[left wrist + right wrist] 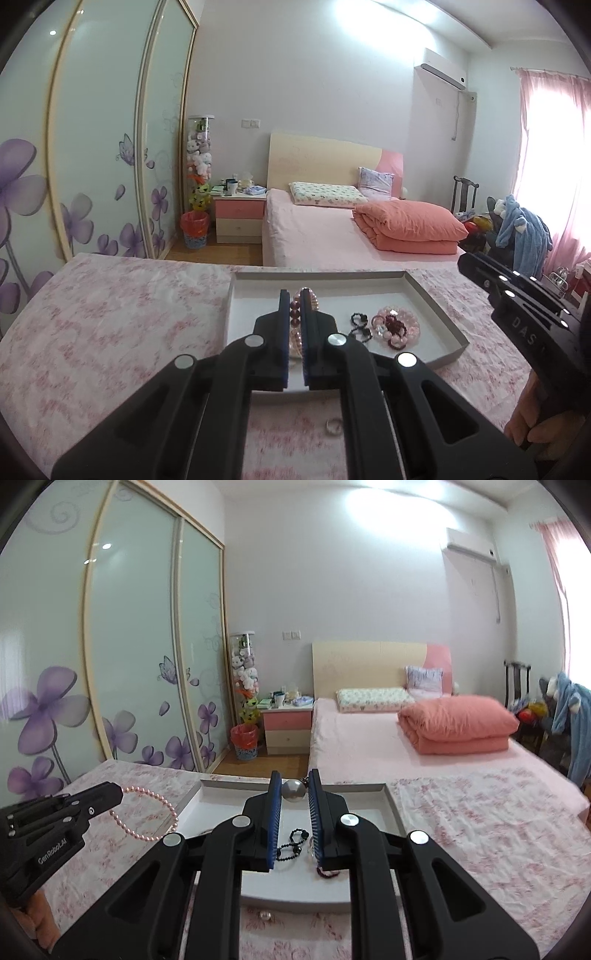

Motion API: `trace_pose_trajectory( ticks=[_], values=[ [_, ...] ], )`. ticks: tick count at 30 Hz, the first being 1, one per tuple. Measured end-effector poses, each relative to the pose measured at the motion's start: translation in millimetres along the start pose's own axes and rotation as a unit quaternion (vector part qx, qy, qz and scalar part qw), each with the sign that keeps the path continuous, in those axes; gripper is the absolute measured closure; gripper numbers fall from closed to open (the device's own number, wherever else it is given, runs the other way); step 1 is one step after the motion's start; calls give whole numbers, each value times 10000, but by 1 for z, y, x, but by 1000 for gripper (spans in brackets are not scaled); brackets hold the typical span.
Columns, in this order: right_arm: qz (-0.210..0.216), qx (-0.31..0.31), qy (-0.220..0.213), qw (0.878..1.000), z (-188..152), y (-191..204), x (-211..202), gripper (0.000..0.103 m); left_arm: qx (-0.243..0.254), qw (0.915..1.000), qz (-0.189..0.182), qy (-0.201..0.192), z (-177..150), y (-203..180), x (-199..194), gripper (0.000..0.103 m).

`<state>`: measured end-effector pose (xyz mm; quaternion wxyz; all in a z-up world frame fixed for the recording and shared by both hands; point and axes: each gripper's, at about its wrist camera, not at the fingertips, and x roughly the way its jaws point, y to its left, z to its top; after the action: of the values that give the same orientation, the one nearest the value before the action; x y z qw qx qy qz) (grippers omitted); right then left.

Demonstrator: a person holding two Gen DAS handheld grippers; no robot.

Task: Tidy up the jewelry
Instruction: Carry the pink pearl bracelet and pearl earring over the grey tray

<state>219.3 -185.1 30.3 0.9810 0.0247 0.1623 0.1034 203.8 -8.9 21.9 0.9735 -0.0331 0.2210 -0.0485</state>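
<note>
Two grippers (pixel 294 299) (pixel 295 788), each with one piece; one tray (pixel 436 306).

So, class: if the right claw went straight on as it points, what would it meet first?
The right claw grips a silver ball; beyond that, probably the far wall of the tray, or it may clear it towards the bed. Depth is unclear.

Daylight floods through the pink curtain (pixel 546 155) at the right, blown out white, and glare blooms on the ceiling. Fisheye bending curves the wardrobe doors (pixel 129 646); the right edge of the right wrist view is slightly blurred.
</note>
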Motion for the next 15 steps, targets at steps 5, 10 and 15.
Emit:
trace_pose_trajectory(
  ticks=[5,10,15],
  values=[
    [61,271,393,9988,-1,-12,35,87,-41,9998,-120,165,7,0,34,97],
    [138,504,813,9953,-10,-17,67,87,-50,9989,-177,427,5,0,69,97],
    [141,529,1065,9928,-19,-19,88,87,-8,9982,-208,568,0,-3,89,97]
  ],
)
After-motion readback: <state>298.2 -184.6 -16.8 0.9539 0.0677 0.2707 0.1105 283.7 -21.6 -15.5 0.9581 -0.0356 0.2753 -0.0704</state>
